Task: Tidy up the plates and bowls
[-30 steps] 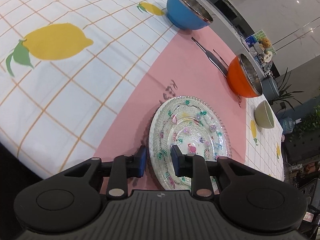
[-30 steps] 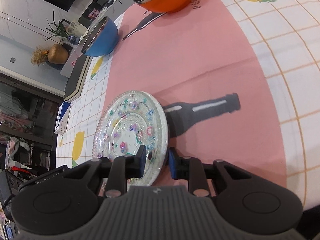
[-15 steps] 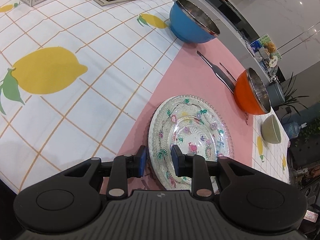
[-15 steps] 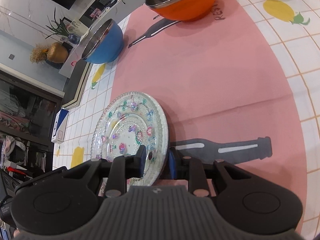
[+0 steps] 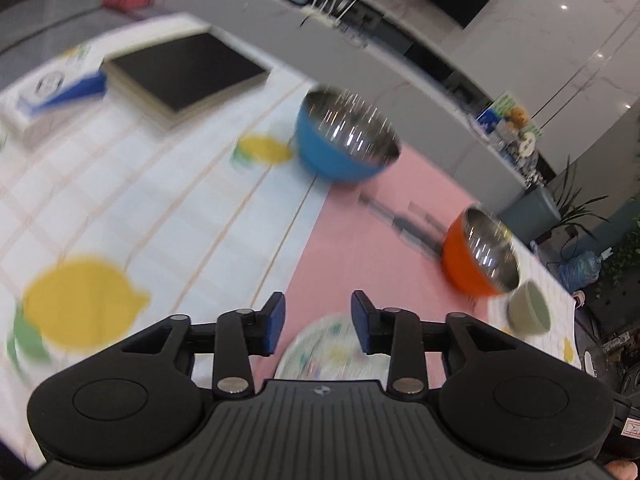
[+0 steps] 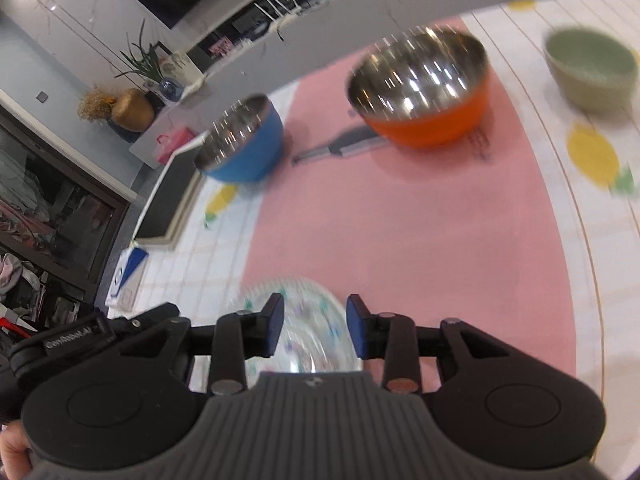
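Observation:
The clear patterned glass plate [image 5: 332,348] lies on the pink mat just below my left gripper [image 5: 318,322], which is open and empty above it. It also shows in the right wrist view [image 6: 308,332], under my right gripper [image 6: 314,328], also open and empty. A blue steel-lined bowl [image 5: 346,142] [image 6: 242,148] stands at the far left of the mat. An orange steel-lined bowl [image 5: 478,256] [image 6: 420,88] stands at the far side. A small green bowl [image 5: 528,312] [image 6: 590,66] sits beyond it. Both views are motion-blurred.
A black book [image 5: 184,74] and a white and blue box [image 5: 52,94] lie on the lemon-print tablecloth [image 5: 120,216] at the far left. A grey counter [image 5: 400,40] runs behind the table. The pink mat [image 6: 400,232] covers the middle.
Both grippers have let go of the glass plate, opened, and lifted up and back. The plate now lies flat on the mat below them.

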{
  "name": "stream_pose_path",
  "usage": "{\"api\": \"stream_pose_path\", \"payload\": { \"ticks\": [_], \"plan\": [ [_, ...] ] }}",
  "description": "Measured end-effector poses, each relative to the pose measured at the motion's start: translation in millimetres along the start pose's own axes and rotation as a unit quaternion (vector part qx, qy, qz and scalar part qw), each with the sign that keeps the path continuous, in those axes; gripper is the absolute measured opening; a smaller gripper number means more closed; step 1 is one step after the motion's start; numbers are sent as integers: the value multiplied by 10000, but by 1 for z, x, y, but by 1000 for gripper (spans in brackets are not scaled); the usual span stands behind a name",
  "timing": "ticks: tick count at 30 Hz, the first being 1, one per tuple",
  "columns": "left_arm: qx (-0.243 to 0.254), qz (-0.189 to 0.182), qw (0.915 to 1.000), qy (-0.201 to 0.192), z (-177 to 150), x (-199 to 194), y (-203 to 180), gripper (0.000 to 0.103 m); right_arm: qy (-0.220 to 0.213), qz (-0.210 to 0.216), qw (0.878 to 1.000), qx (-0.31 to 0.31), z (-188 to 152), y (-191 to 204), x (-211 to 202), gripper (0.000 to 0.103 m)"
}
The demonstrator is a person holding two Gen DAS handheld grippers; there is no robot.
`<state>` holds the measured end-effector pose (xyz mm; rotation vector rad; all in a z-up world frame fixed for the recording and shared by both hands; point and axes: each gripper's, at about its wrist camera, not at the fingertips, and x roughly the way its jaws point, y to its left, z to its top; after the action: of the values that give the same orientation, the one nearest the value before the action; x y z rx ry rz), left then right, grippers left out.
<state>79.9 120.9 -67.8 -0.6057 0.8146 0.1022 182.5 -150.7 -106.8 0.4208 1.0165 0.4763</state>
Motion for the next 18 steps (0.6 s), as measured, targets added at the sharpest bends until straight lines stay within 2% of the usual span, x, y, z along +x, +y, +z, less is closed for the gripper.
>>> {"api": "stream_pose_path", "payload": {
  "ticks": [5,9,18],
  "plan": [
    [201,32,9996,-208,34,9,-13,43,-167,-87,9992,-342,32,25,18,38],
    [416,211,9983,-350,55,20,-19,43,-198,-87,9980,-595,55,46,38,38],
    [377,379,9975,-467,98,48,-15,44,-289,-387,9937,-1014,95,80,87,37]
  ]
}}
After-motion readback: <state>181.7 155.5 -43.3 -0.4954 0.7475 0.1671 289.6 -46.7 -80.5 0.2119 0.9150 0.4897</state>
